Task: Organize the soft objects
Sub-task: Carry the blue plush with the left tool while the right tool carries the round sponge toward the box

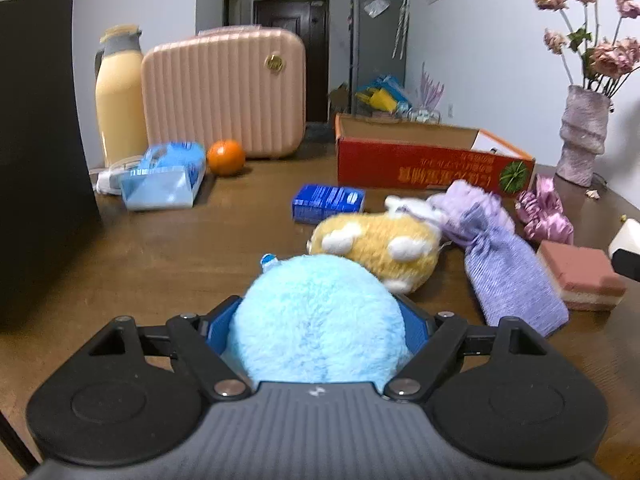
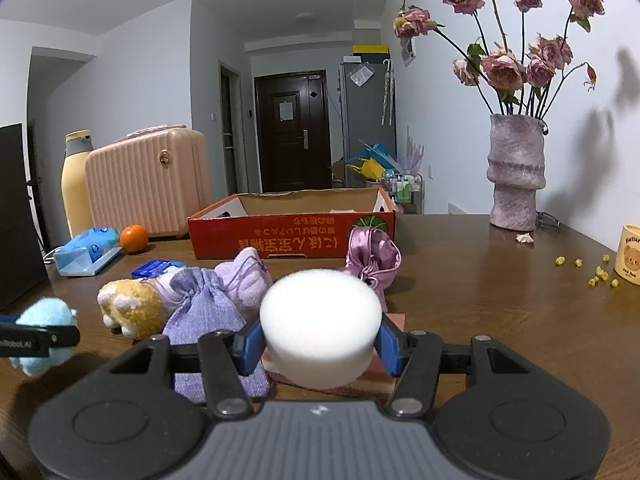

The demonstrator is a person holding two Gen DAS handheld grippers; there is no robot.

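Observation:
My left gripper (image 1: 318, 316) is shut on a fluffy light-blue plush ball (image 1: 320, 320), held just above the table; the ball also shows in the right wrist view (image 2: 44, 320). My right gripper (image 2: 318, 340) is shut on a round white sponge (image 2: 320, 324), held over a pink sponge block (image 1: 580, 276). A yellow plush toy (image 1: 380, 248), a lavender drawstring pouch (image 1: 508, 268) and a shiny pink satin pouch (image 2: 372, 256) lie on the wooden table. An open red cardboard box (image 2: 292, 236) stands behind them.
A pink suitcase (image 1: 224, 92), a yellow flask (image 1: 118, 100), an orange (image 1: 226, 157), a blue tissue pack (image 1: 164, 176) and a small blue box (image 1: 328, 202) sit at the back left. A vase of dried roses (image 2: 516, 172) and a cup (image 2: 628, 254) stand at right. A black panel (image 1: 36, 160) fills the left.

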